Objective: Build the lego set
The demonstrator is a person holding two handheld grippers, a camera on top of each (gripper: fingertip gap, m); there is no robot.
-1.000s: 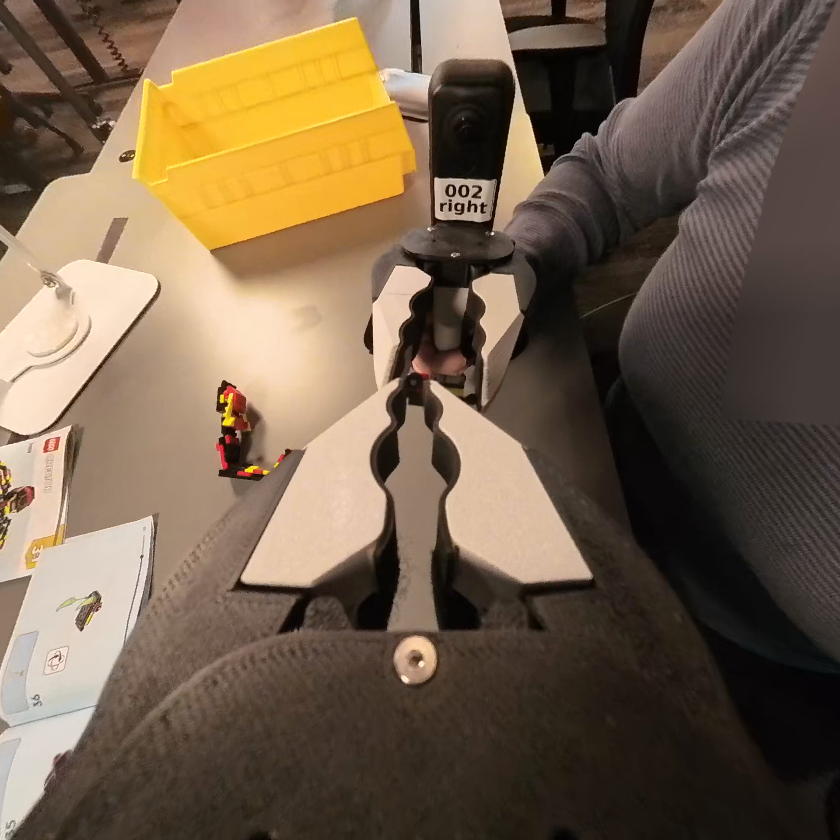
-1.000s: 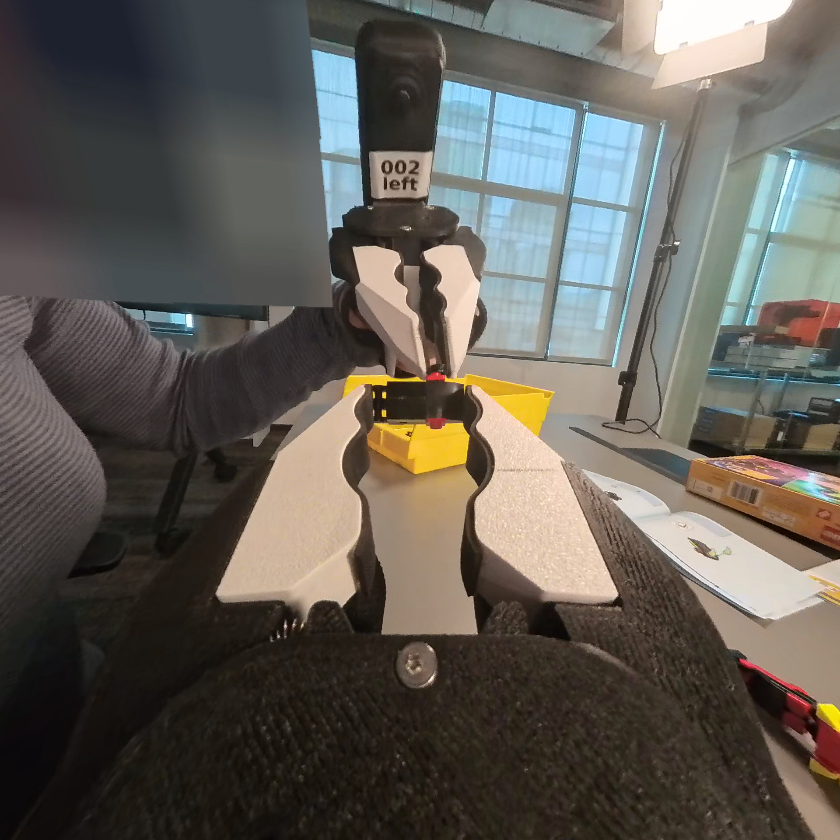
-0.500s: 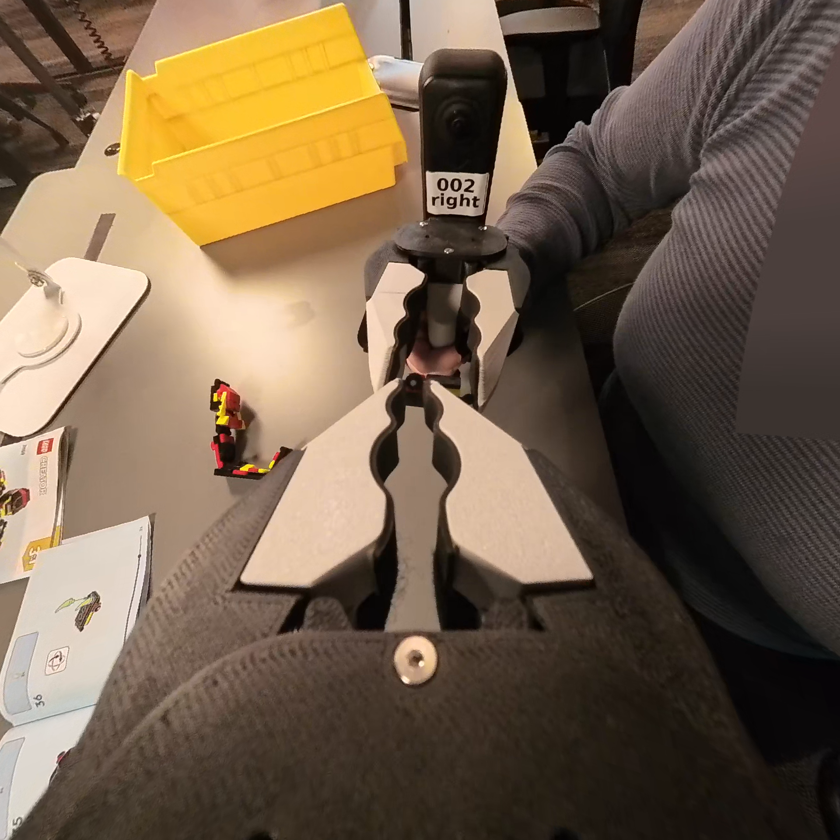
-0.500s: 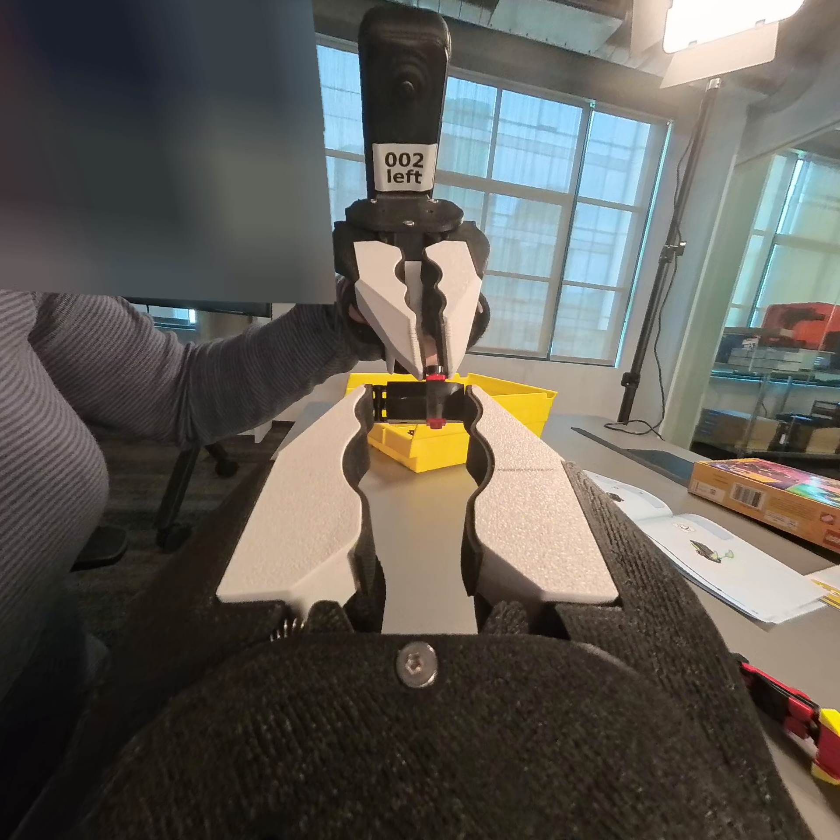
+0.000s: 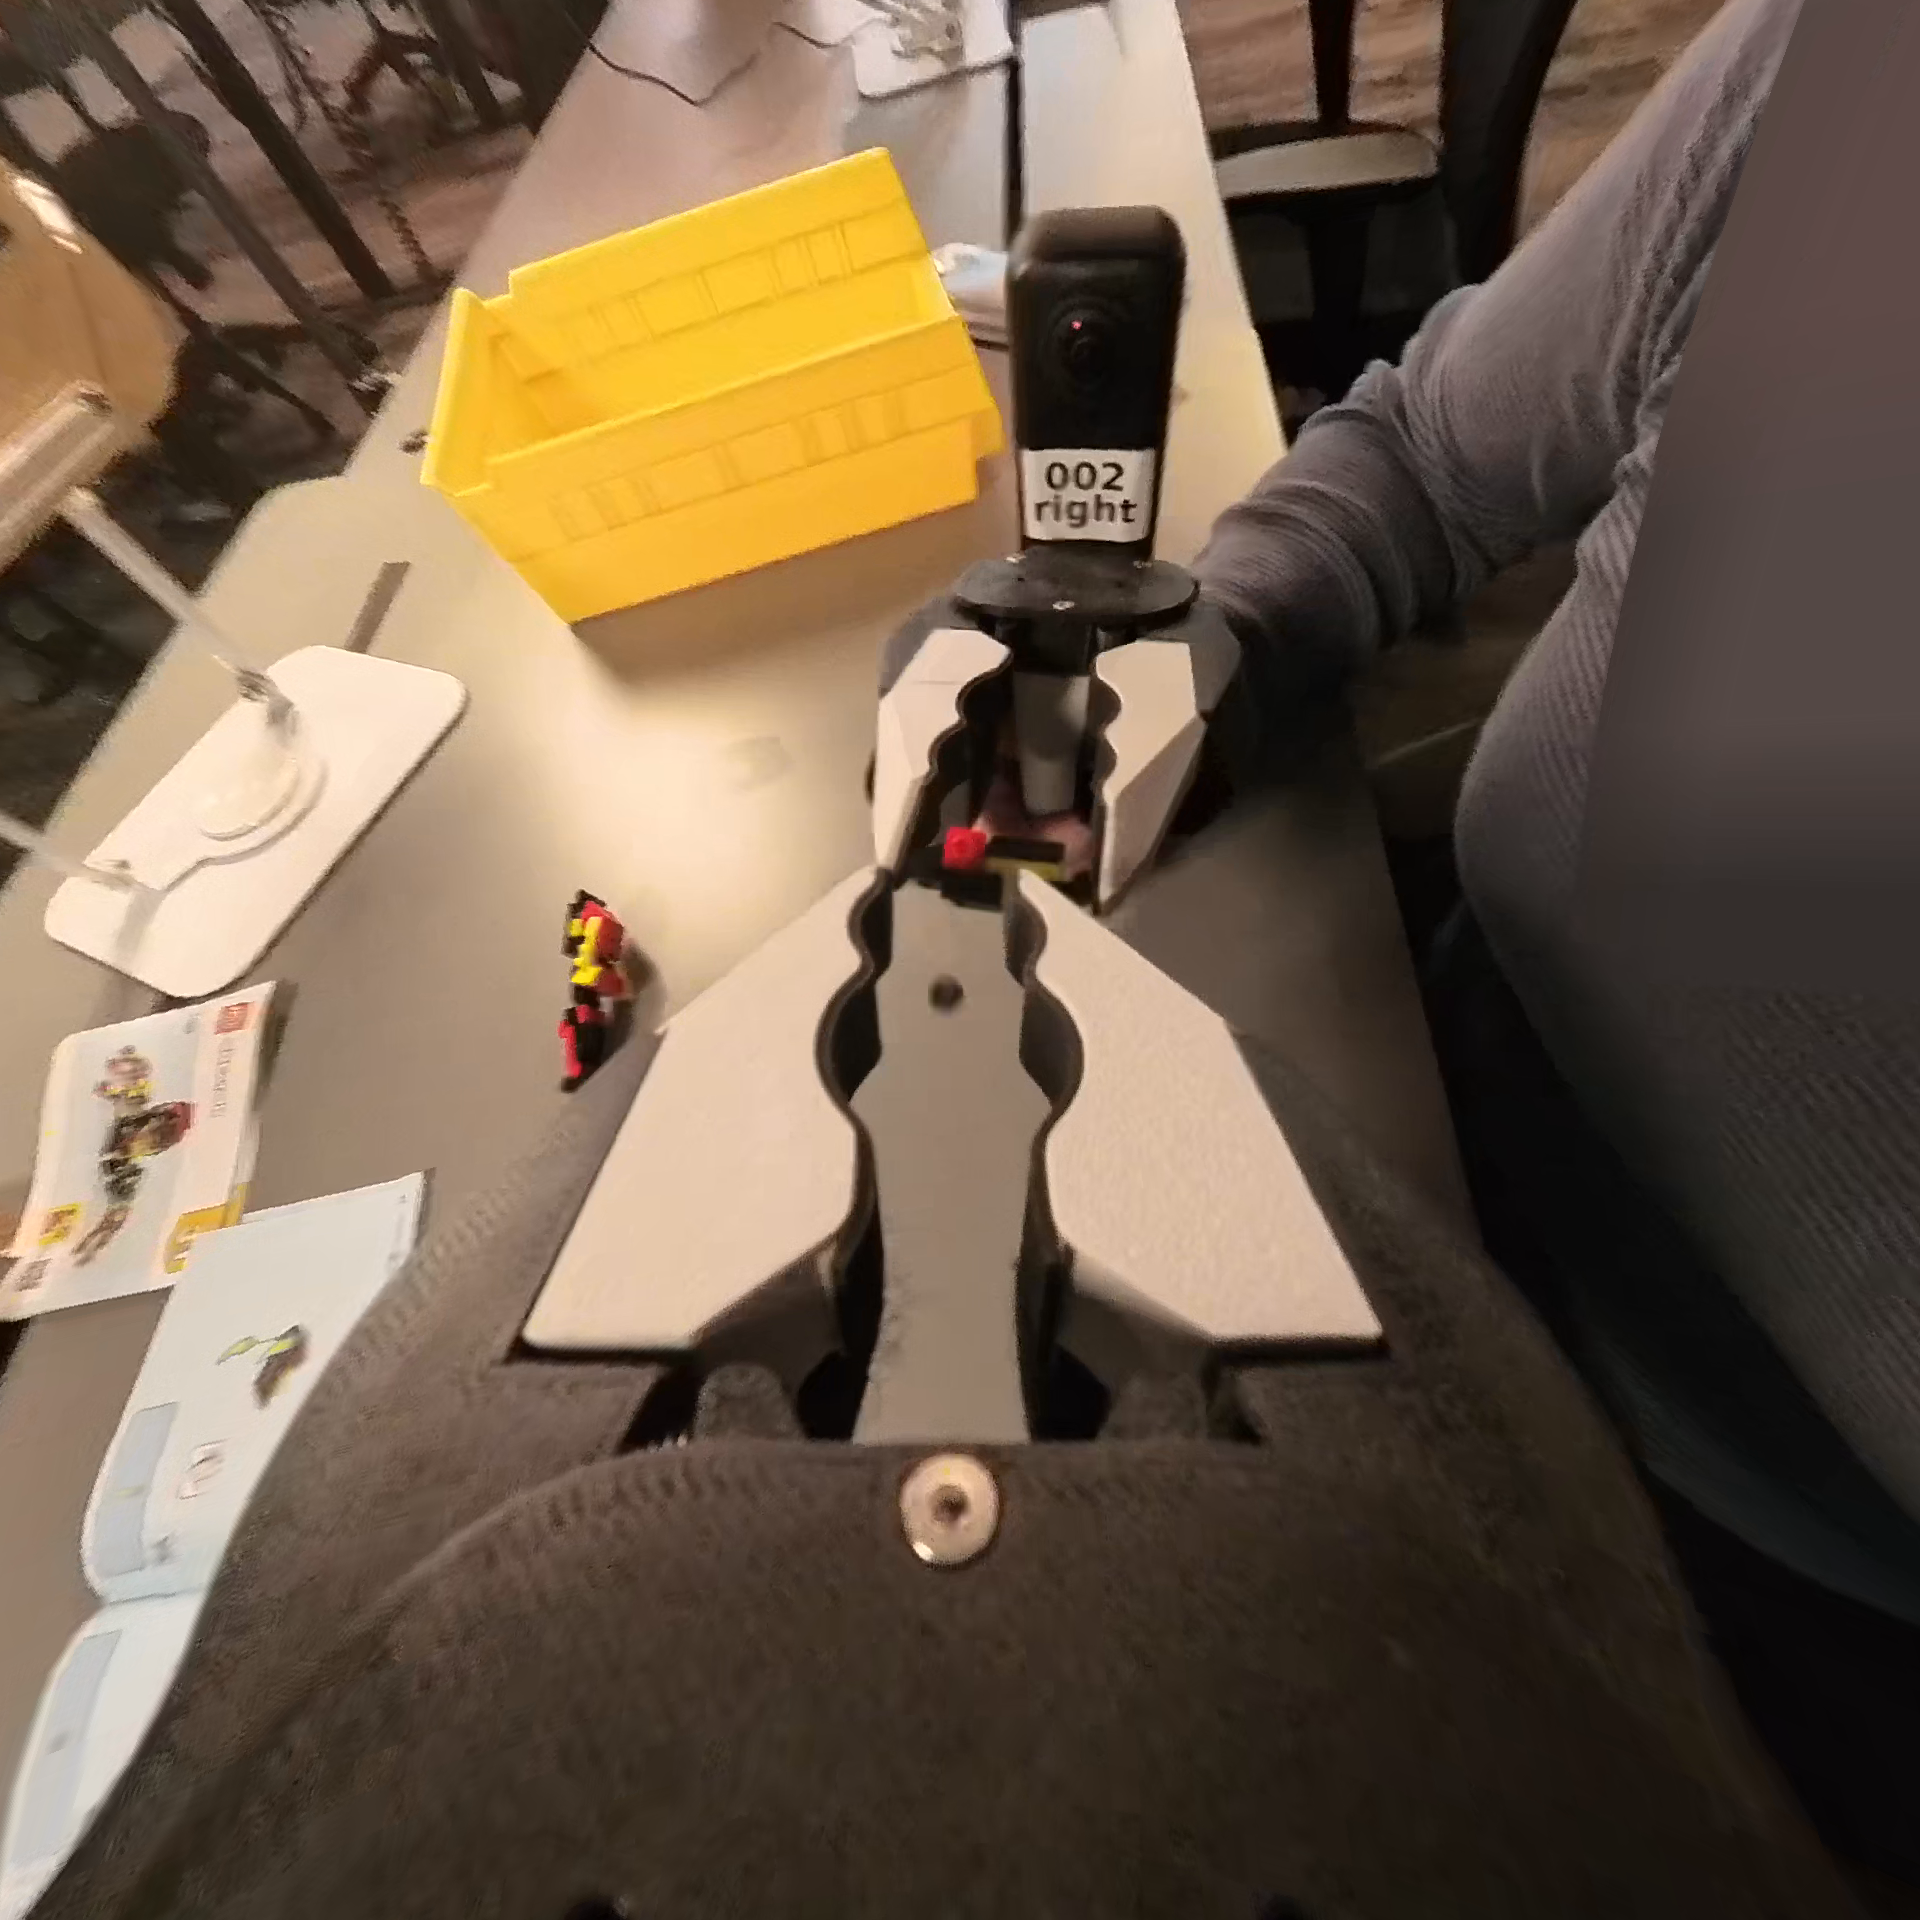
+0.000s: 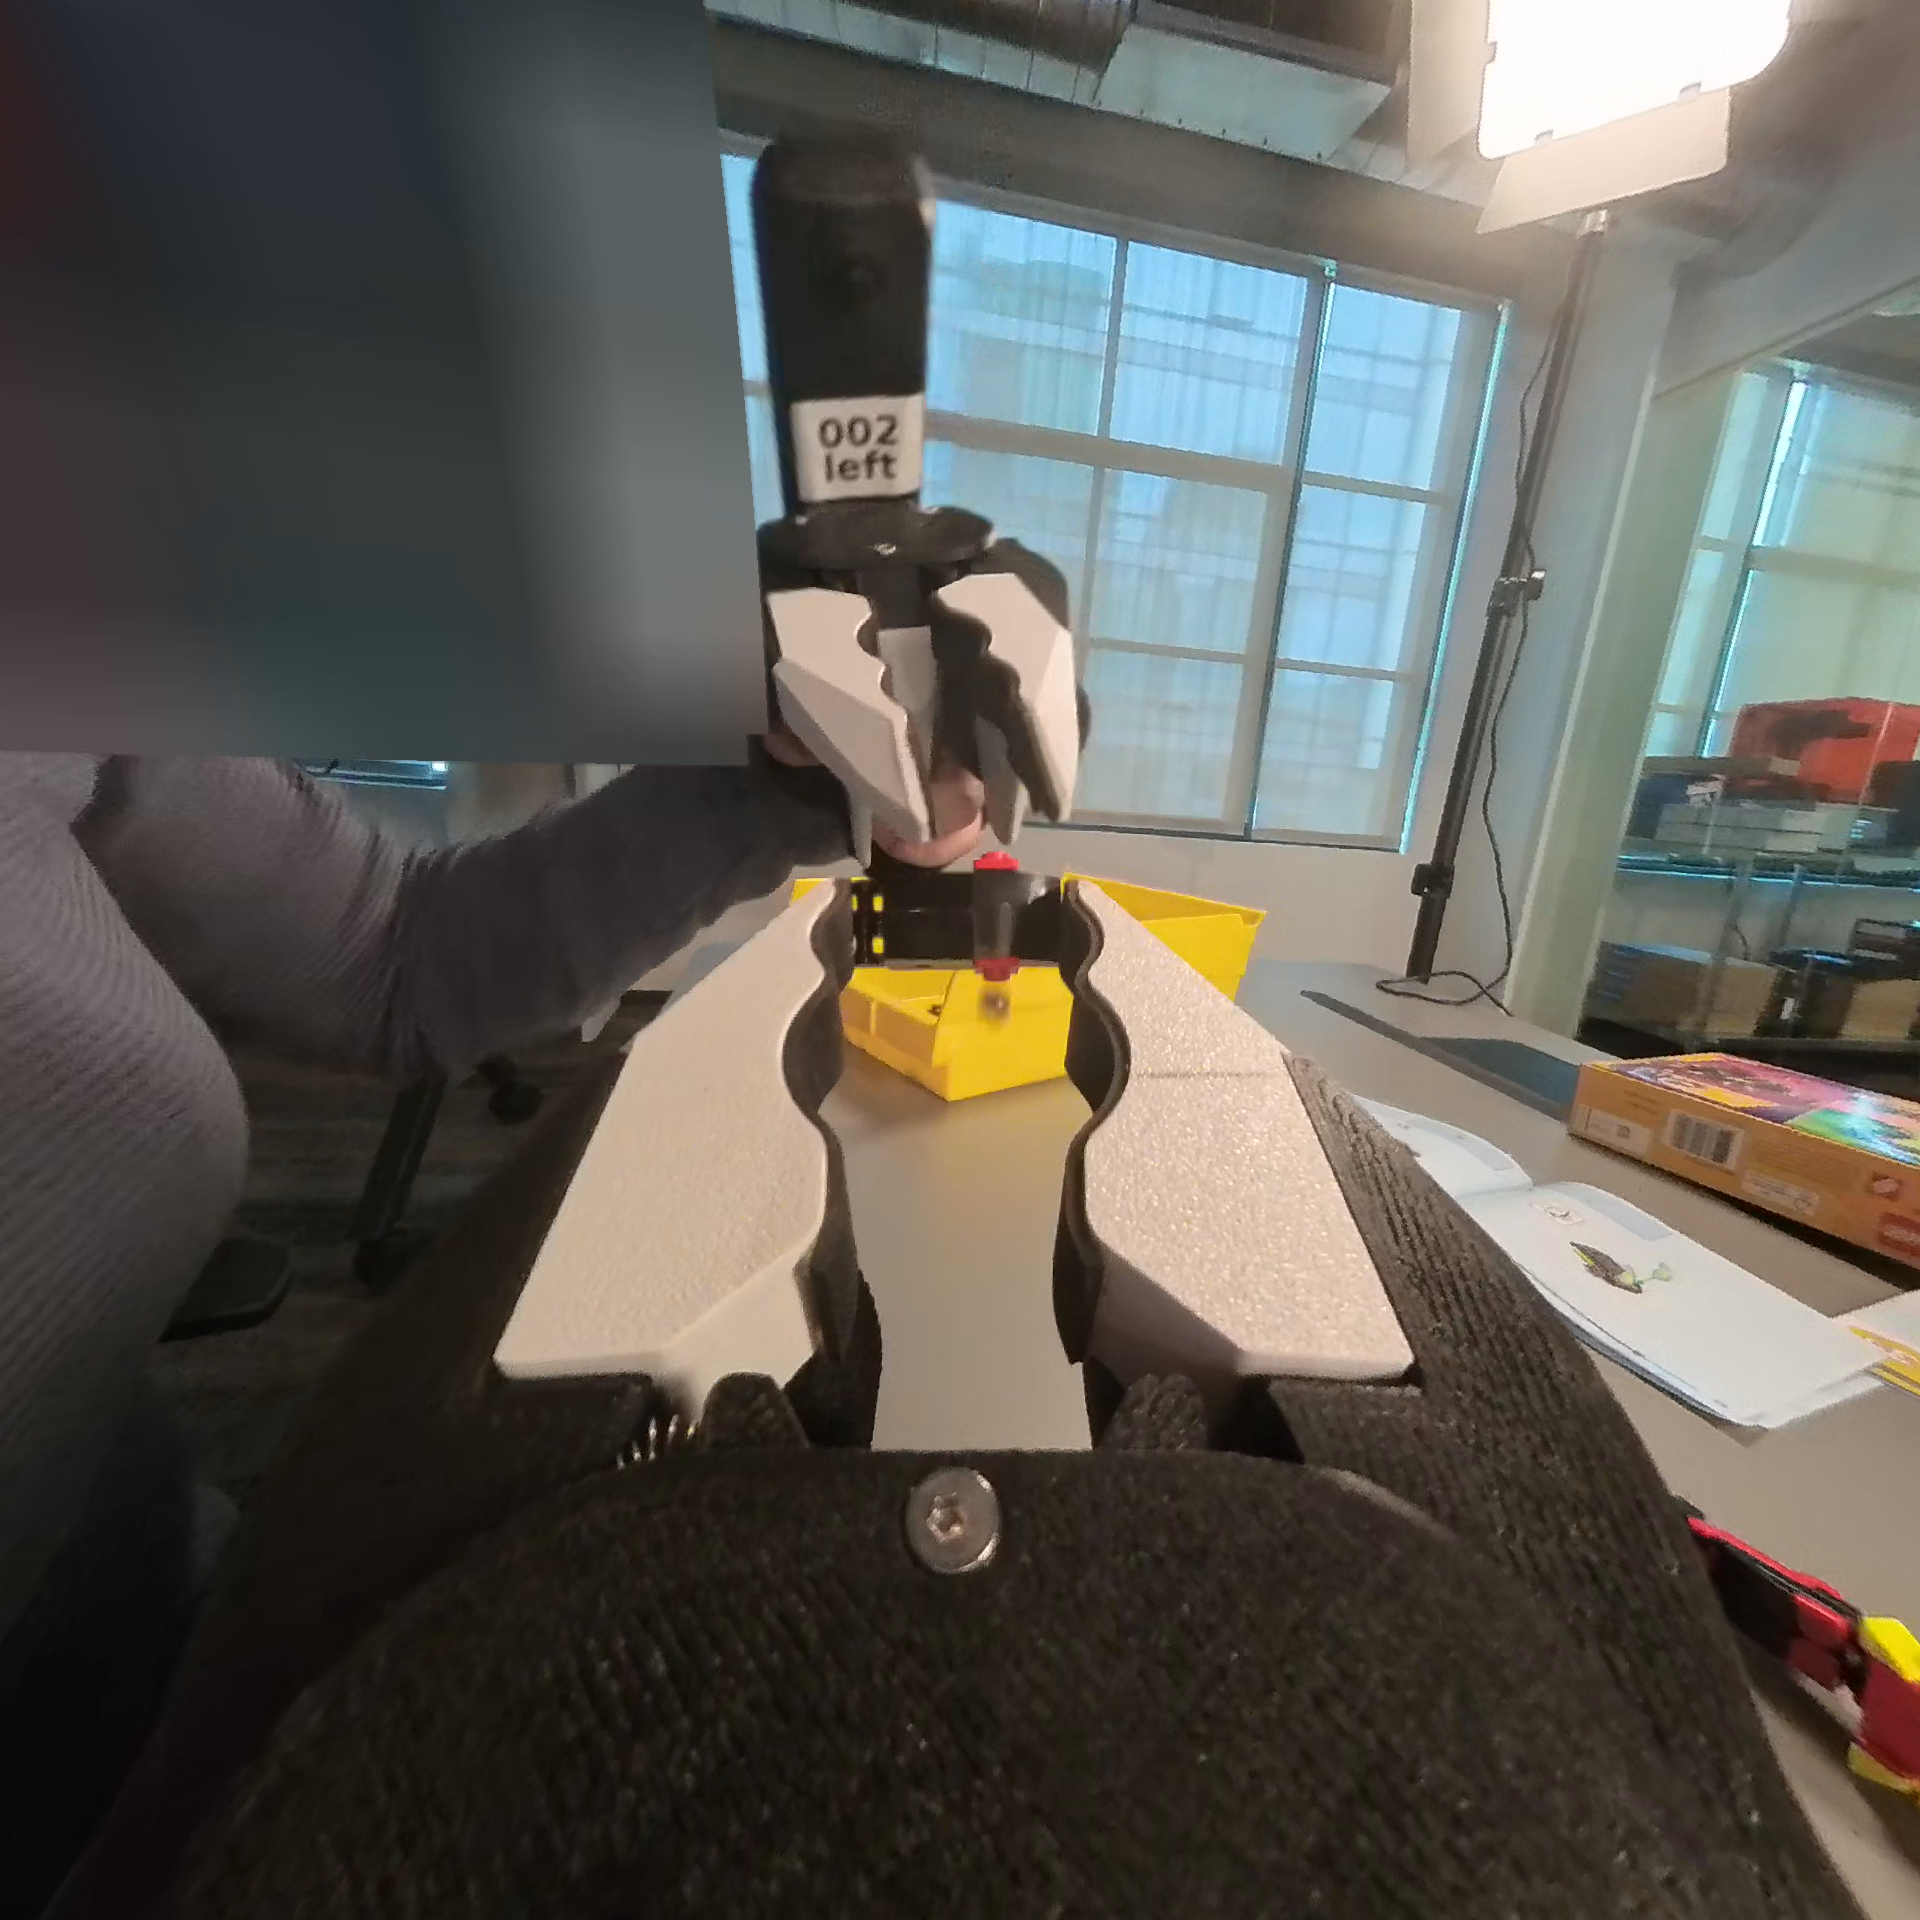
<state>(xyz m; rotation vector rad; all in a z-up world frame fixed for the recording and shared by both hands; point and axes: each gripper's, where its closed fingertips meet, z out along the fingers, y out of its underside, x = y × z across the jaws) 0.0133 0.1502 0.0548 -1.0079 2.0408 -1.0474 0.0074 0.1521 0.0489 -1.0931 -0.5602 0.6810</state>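
Observation:
My right gripper is shut on a black lego piece with a yellow end, held above the table. A red pin sits through that piece. My left gripper is open and empty, its tips just short of the piece and its red pin. In the right wrist view the left gripper hangs just above the piece. A small blurred grey bit shows between my left fingers. A red, yellow and black lego sub-assembly lies on the table.
A yellow bin stands at the back of the grey table. A white lamp base and instruction booklets lie at the left. A lego box lies at the right. A person's sleeve is behind the right gripper.
My left gripper has opened and drawn back from the black piece, leaving the red pin in it. The right gripper still holds the piece.

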